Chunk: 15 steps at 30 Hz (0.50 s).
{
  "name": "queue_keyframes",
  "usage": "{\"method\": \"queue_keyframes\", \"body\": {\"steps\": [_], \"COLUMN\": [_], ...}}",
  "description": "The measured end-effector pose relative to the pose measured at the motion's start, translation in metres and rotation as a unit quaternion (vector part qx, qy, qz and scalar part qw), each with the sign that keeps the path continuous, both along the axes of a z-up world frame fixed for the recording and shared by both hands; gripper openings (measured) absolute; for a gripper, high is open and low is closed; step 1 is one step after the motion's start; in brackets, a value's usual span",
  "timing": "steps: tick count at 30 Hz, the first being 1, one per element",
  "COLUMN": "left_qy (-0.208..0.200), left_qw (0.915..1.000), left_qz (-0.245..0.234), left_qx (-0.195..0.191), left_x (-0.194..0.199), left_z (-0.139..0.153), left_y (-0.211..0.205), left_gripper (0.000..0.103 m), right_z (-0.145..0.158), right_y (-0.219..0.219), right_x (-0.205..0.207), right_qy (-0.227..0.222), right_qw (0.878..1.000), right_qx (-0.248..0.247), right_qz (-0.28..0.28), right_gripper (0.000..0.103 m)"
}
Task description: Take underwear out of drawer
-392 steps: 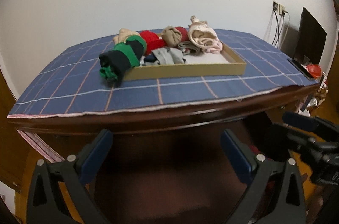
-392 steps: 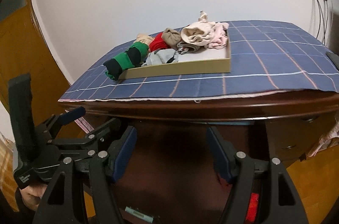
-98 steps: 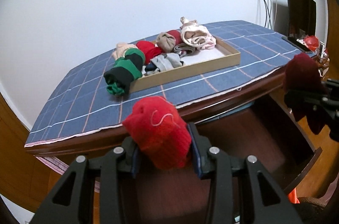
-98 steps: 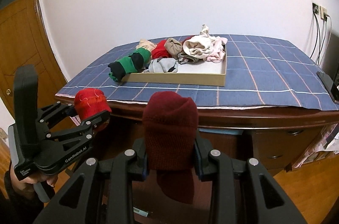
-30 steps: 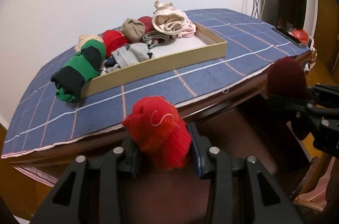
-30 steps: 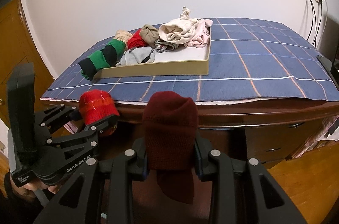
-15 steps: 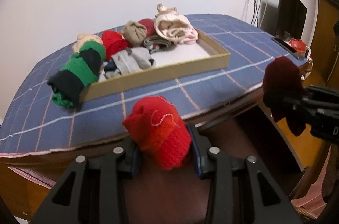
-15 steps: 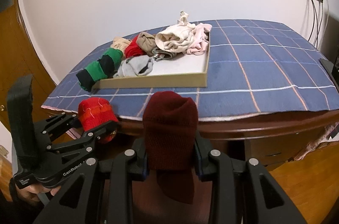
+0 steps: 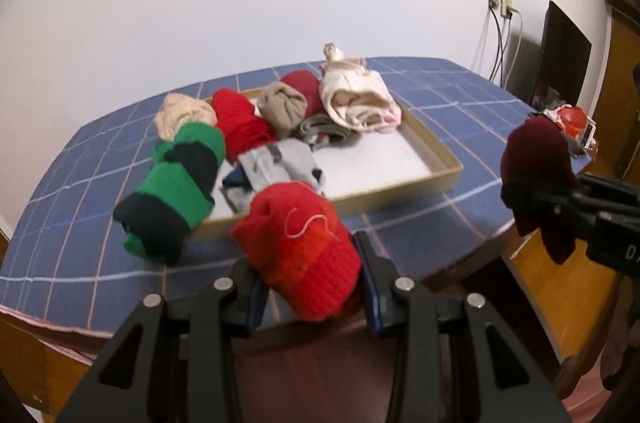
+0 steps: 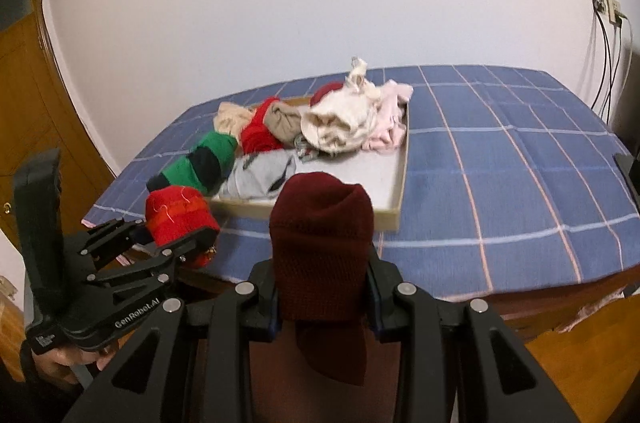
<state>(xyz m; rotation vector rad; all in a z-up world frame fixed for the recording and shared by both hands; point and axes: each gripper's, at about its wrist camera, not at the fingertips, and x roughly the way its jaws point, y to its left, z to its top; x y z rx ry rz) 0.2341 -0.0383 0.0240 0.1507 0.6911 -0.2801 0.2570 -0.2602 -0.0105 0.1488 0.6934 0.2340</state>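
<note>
My left gripper [image 9: 310, 297] is shut on a bright red rolled garment [image 9: 300, 247], held above the front edge of the table. That same red roll [image 10: 178, 219] and the left gripper [image 10: 176, 243] show at the lower left of the right wrist view. My right gripper [image 10: 322, 301] is shut on a dark maroon rolled garment [image 10: 322, 251]; the maroon roll [image 9: 534, 163] sits at the right of the left wrist view. Both rolls hang just short of the shallow cardboard tray [image 9: 436, 167] [image 10: 394, 213] with rolled clothes. The drawer is hidden below.
A blue checked cloth [image 10: 500, 175] covers the table. A green and black roll [image 9: 176, 187] lies over the tray's left end. The tray's right half shows bare white floor [image 9: 380, 163]. A dark screen [image 9: 564, 63] and red object [image 9: 570, 117] stand at the right; a wooden door [image 10: 28, 103] is left.
Both grippers have risen and moved toward the table with their rolls still held; the tray and tabletop now sit lower and closer in both views.
</note>
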Motion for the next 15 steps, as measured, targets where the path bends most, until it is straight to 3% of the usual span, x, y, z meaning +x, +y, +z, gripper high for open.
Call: {"method": "queue_keyframes", "body": {"steps": [15], "left_qy": [-0.023], "left_qw": [0.9996], "left_qz": [0.003], "left_qx": [0.015], "left_x": [0.035], "left_z": [0.016], "left_y": [-0.032], "left_gripper": [0.039], "right_z": [0.017], "right_y": [0.009], "right_x": [0.036], "right_qy": [-0.032], "right_qw": [0.999], "right_qx": [-0.019], "right_qz": [0.000], "right_gripper": [0.035]}}
